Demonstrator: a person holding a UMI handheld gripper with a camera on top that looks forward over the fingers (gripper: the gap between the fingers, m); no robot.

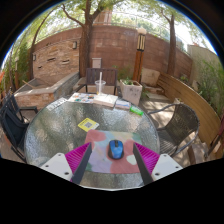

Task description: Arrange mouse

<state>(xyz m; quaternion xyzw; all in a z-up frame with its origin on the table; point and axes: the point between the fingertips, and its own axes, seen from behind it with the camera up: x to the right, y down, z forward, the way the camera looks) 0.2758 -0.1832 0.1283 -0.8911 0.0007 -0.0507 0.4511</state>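
Outdoors, a brick wall [100, 50] closed off the back of a patio, with tree trunks [86, 40] rising in front of it and leafy branches overhead. Sunlight and shade fell in patches across a round glass table [60, 130] that filled the middle of the scene. Dark chairs stood around it, one [14, 120] on the left side and another [180, 122] on the right.

Near the front rim of the table lay a mouse pad [112, 152] with a reddish and pale pattern. A blue mouse [116, 149] sat on that pad, resting on its own weight. The gripper [114, 163] was held with its fingers spread wide, the pink pads [78, 157] facing inward at either side. The mouse stood between the fingers with a clear gap on both sides, touched by neither.

Beyond the mouse pad, a small yellow card [88, 124] lay flat on the glass. Farther back, toward the wall side of the table, sat a heap of papers and boxes [95, 99], and beside that a pale container [132, 92]. A green item [136, 110] lay near the container, too small to identify.
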